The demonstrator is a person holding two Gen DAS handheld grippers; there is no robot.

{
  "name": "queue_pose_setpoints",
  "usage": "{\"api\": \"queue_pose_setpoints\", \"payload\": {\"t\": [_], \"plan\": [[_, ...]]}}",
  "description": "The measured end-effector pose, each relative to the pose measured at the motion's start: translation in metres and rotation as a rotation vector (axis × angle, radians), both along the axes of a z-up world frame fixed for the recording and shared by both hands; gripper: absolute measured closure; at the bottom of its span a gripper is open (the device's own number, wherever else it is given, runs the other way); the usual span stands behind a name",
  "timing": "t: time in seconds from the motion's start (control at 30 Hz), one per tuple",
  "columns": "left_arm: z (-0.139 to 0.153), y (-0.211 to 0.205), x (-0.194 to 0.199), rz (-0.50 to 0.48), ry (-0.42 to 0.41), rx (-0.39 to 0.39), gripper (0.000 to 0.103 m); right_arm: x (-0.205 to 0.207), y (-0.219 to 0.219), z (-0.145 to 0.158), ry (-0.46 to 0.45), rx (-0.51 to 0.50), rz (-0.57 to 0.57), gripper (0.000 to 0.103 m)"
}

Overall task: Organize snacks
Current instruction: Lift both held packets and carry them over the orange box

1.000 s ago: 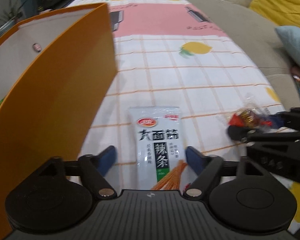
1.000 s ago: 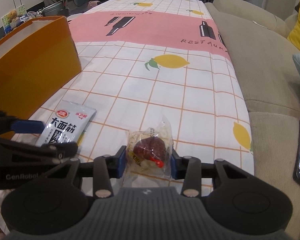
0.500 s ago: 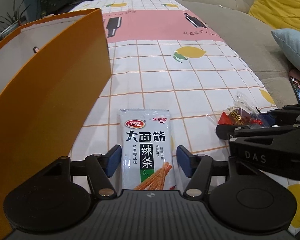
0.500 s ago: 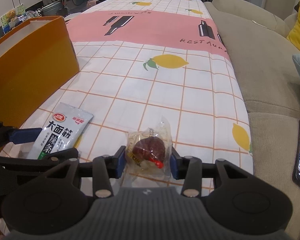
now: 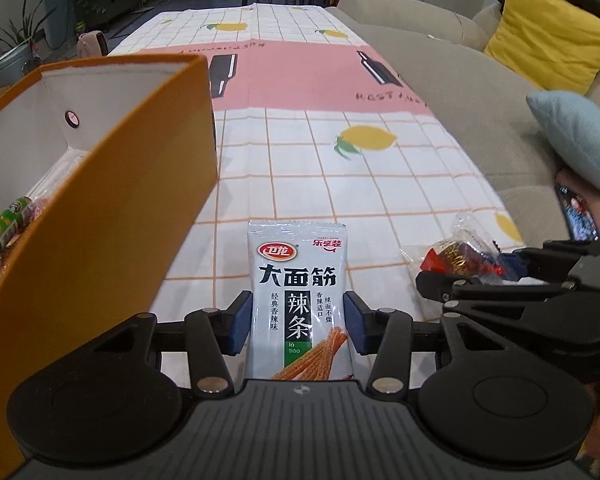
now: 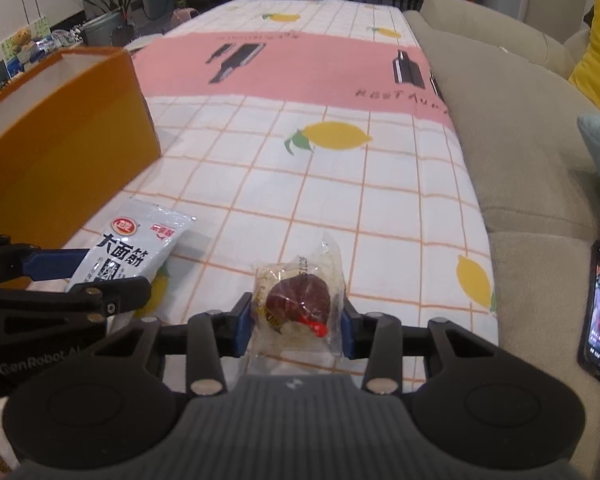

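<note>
Left gripper (image 5: 298,322) pinching white spicy-strip packet (image 5: 298,304), lower end hidden; right gripper (image 6: 297,326) pinching clear-wrapped snack (image 6: 300,300).

Left gripper (image 5: 298,326) jaws just closing, blue pads touching both edges of white spicy-strip packet (image 5: 298,292) on checked tabletop (image 5: 339,184); orange box (image 5: 112,216) just left; right gripper (image 5: 499,276) grips clear-wrapped snack (image 5: 457,254).

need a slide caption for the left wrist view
Left gripper closing its fingers on a white spicy-strip packet beside the orange box.
</note>
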State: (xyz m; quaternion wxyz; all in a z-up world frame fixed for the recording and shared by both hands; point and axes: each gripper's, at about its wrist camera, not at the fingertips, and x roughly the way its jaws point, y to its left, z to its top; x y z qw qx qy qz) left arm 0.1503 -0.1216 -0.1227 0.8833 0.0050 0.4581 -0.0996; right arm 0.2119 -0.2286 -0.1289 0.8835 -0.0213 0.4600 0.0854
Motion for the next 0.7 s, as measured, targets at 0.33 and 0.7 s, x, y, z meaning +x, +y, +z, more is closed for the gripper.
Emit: {"api": "queue_pose_setpoints", "payload": {"t": [0.33,0.7], "plan": [[0.058,0.026,-0.002,0.038,-0.031,-0.138,0.049,-0.017,0.006,0.036,-0.084,0.029,0.016,0.064],[0.129,0.083,-0.008,0.076,-0.131,-0.196,0.049,-0.034,0.043,0.092,-0.171,0.126,0.102,0.064]]}}
